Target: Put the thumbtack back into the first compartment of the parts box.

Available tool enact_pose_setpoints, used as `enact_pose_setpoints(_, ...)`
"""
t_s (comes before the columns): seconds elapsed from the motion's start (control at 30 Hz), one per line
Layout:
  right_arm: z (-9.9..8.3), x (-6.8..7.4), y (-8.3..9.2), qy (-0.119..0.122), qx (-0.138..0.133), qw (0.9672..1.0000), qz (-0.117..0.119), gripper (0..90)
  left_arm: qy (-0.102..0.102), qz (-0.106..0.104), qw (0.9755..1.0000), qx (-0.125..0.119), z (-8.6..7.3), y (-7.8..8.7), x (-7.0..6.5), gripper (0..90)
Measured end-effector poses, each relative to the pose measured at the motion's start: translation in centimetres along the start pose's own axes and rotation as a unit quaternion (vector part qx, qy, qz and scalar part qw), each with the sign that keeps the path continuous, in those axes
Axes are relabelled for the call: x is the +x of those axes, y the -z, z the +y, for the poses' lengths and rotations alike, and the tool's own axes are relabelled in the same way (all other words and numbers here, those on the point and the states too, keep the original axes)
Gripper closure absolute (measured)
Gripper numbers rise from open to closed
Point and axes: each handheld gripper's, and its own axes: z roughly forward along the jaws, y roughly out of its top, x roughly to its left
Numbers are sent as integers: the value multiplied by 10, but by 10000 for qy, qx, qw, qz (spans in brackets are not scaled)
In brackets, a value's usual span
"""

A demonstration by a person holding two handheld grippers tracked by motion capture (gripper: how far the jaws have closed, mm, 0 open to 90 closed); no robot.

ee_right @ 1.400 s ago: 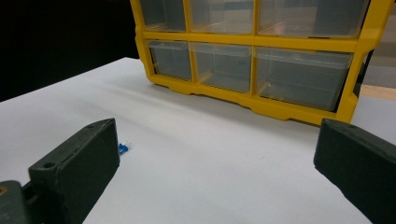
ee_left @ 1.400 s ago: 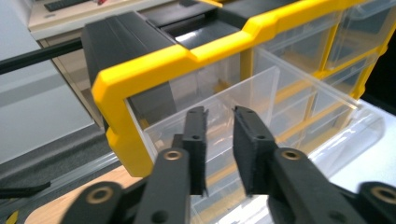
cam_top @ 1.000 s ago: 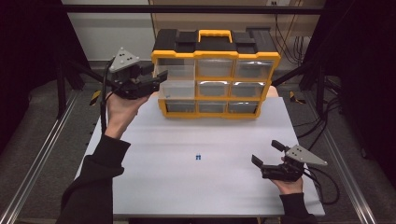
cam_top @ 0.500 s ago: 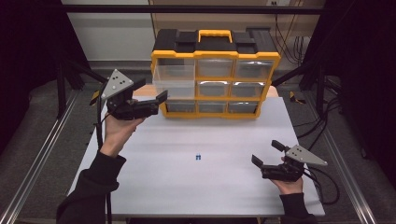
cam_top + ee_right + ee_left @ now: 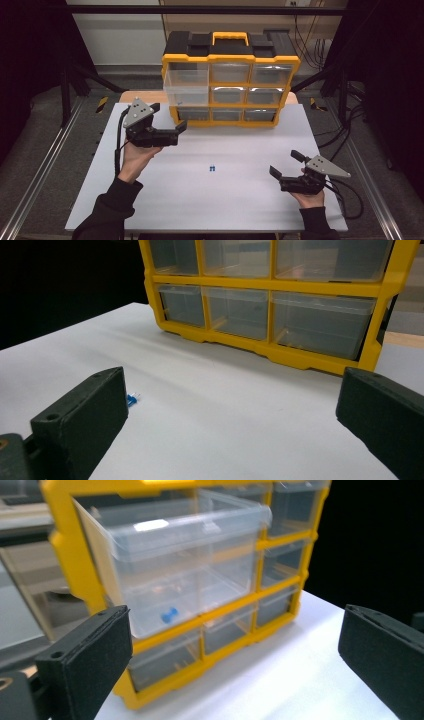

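One tiny blue piece (image 5: 213, 168) lying on table (image 5: 240, 210), probably light, slippery; needing pinching across its middle, both grippers' jaws gaping wide, empty.

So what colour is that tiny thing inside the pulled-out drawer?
Blue. The small piece lies on the floor of the clear pulled-out drawer, seen best in the left gripper view.

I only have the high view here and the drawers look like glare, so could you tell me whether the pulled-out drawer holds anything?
Observer: Yes, the left gripper view shows a small blue piece lying on the floor of the pulled-out drawer.
Operator: Thank you. Is the left gripper touching that drawer?
Observer: No, the left gripper is wide open, short of it.
Operator: And the blue speck on the table?
Observer: The right gripper view shows that blue speck beside the open right gripper, ungrasped.
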Motion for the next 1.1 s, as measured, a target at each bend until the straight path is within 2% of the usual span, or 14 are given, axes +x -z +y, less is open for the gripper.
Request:
enact_pose_setpoints(0.23, 0, 1, 0, -45, -34, 10000, 35, 13, 18, -135, 9998, 110, -28, -6, -7, 1)
enact_pose_setpoints(0.27, 0, 0, 1, 2, 33, 10000, 2, 13, 54, -167, 9998, 135, -32, -8, -8, 1)
enact_pose_setpoints(0.5, -1, 0, 0, 12, 41, 10000, 19, 13, 283, -247, 9990, 229, -61, -21, -13, 2)
enact_pose_setpoints(0.53, 0, 2, 0, -106, 37, 9999, 56, 13, 290, -277, 9988, 275, -64, -22, -14, 2)
enact_pose_setpoints(0.57, 0, 2, 0, -95, 34, 9999, 57, 13, 301, -267, 9988, 296, -68, -24, -15, 2)
enact_pose_setpoints(0.77, 0, 2, 0, -106, 35, 9999, 60, 13, 301, -323, 9976, 528, -83, -38, -24, 6)
enact_pose_setpoints(0.83, -1, 1, 0, -41, 63, 10000, 21, 13, 288, -337, 9972, 594, -87, -43, -27, 7)
enact_pose_setpoints(0.87, 0, 2, 0, -100, 36, 9999, 57, 13, 277, -339, 9971, 624, -90, -45, -29, 9)
enact_pose_setpoints(0.93, -1, -1, 0, 74, 87, 9999, 25, 13, 262, -368, 9963, 731, -94, -51, -32, 10)
enact_pose_setpoints(1.1, -1, -1, 0, 100, 58, 9999, 25, 13, 252, -373, 9948, 916, -102, -62, -38, 11)
